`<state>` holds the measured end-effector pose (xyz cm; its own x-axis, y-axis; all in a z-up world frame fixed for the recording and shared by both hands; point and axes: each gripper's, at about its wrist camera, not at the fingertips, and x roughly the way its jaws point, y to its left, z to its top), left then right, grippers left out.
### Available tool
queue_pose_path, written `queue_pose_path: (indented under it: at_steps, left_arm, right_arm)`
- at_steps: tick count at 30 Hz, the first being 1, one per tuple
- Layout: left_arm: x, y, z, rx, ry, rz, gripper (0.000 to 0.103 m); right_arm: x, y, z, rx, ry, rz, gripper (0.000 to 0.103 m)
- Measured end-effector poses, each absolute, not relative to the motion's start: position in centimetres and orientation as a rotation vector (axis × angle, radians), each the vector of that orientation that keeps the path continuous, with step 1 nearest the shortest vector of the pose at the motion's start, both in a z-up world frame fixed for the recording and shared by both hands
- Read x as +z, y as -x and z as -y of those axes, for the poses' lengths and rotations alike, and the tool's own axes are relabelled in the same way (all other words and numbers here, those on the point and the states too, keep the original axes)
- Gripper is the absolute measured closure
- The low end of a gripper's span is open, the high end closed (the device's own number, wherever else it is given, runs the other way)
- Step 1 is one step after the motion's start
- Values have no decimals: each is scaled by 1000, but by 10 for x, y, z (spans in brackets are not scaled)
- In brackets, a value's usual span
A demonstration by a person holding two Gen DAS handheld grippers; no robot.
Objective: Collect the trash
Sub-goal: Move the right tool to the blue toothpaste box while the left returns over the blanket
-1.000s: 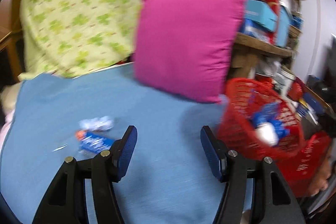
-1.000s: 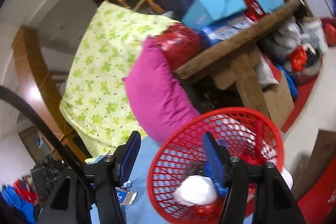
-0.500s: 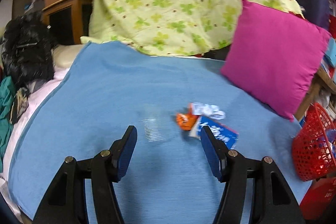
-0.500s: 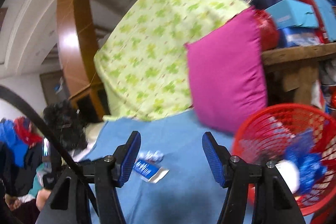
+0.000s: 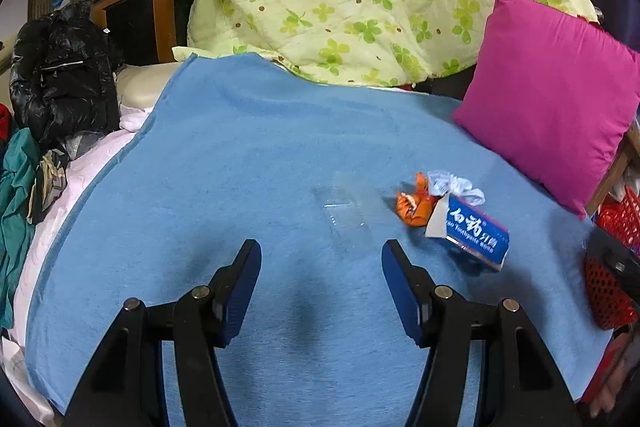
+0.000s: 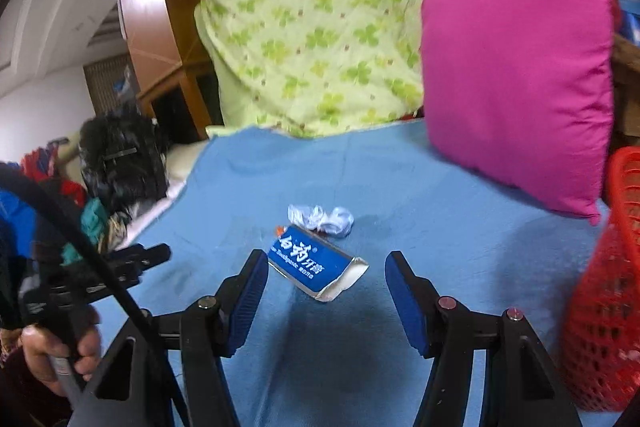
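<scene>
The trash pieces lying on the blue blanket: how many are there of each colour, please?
Blue: 1, the toothpaste box
Orange: 1, the crumpled wrapper
White: 1, the crumpled plastic
Clear: 1, the transparent piece
Total: 4

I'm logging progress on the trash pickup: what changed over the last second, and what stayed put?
Both views swung from the red basket toward the trash on the blue blanket. The right gripper now faces the blue toothpaste box; the left gripper faces the clear plastic piece. Both remain open and empty. The box, orange wrapper and white wrapper lie unmoved.
</scene>
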<state>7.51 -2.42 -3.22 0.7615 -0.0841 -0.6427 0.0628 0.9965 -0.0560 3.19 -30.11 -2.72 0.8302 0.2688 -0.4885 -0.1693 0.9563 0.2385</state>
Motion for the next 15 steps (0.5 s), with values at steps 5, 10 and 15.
queue_pose_path:
  at_steps: [5, 10, 15]
  left_arm:
    - [-38, -79, 18, -79, 2, -720, 39]
    - [-44, -85, 12, -71, -34, -737, 39]
    - [-52, -94, 5, -65, -35, -765, 39]
  right_arm:
    - [-40, -65, 286, 308, -180, -595, 37]
    - [-56, -93, 259, 362, -51, -637, 29]
    - [-74, -112, 233, 371, 165, -665, 27]
